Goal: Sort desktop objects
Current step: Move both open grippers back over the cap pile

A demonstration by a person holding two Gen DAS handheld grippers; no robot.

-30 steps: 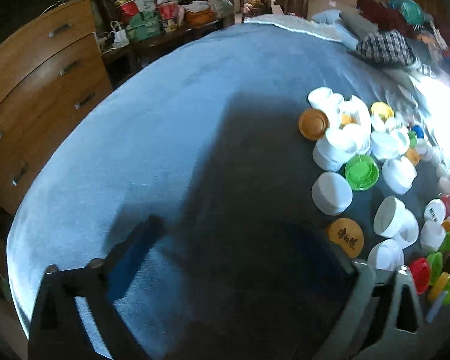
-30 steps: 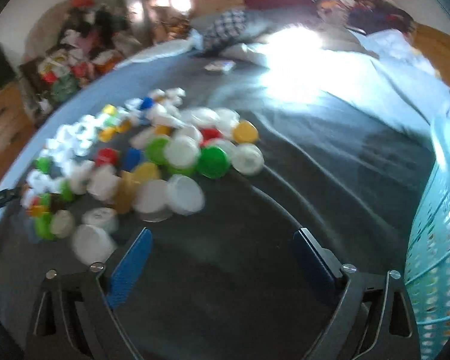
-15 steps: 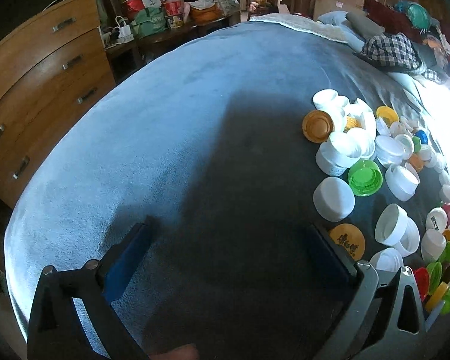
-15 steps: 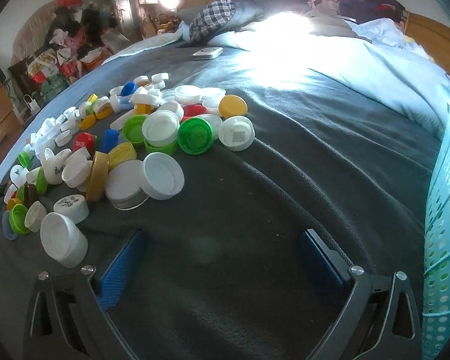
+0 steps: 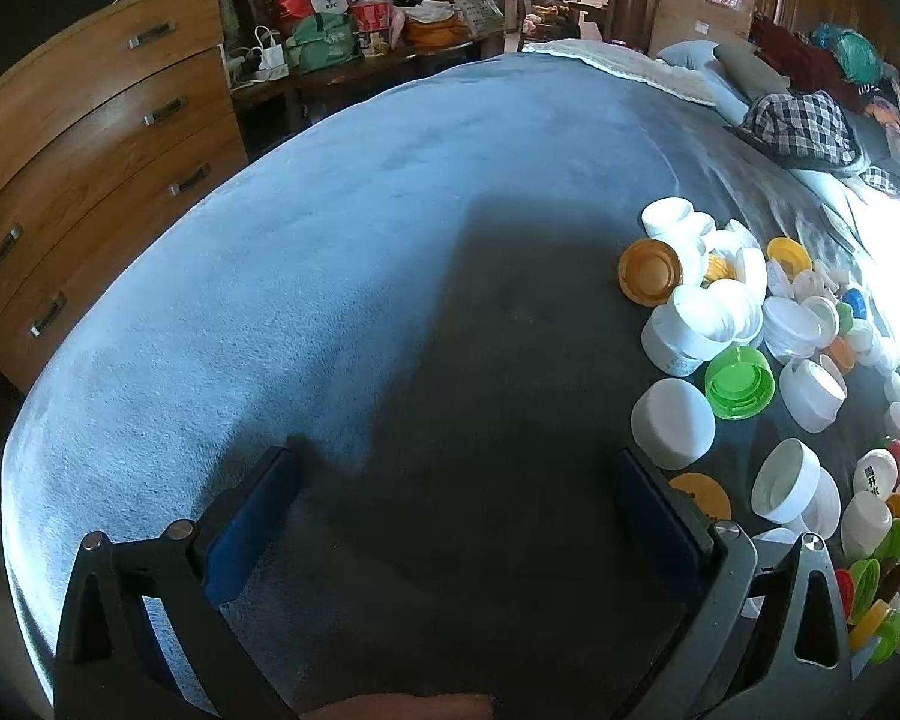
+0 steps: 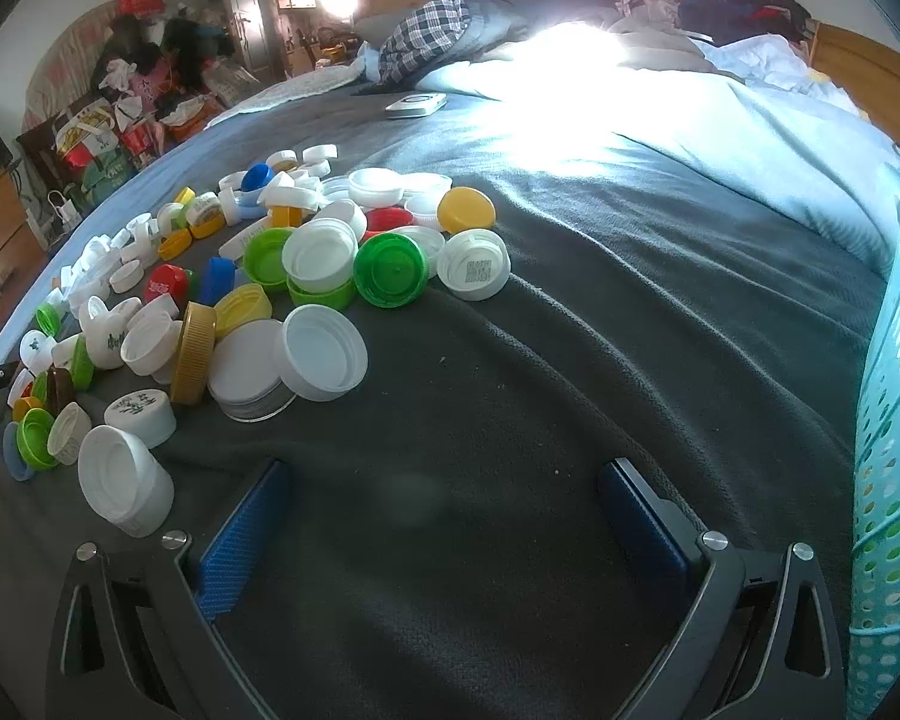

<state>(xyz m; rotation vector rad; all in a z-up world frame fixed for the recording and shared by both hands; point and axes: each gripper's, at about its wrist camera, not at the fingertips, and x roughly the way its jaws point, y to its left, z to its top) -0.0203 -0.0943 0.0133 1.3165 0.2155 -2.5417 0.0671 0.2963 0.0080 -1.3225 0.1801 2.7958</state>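
Note:
A pile of plastic bottle caps (image 6: 306, 276), white, green, yellow, red and blue, lies on a grey blanket (image 6: 570, 360). In the left wrist view the caps (image 5: 750, 360) lie to the right. My left gripper (image 5: 450, 480) is open and empty over bare blanket, left of a white cap (image 5: 672, 423) and a green cap (image 5: 739, 383). My right gripper (image 6: 441, 486) is open and empty above the blanket, right of a large white cap (image 6: 123, 489); a white lid (image 6: 321, 353) lies just ahead.
A turquoise perforated basket (image 6: 894, 450) stands at the right edge. A wooden dresser (image 5: 78, 168) stands left of the bed. A plaid cloth (image 6: 429, 33) and a small white device (image 6: 417, 105) lie at the far end. Cluttered bags (image 5: 330, 24) sit beyond.
Both grippers have shifted slightly; the right wrist view has settled from blur and moved closer to the caps. The jaws of both stay open and nothing was picked up.

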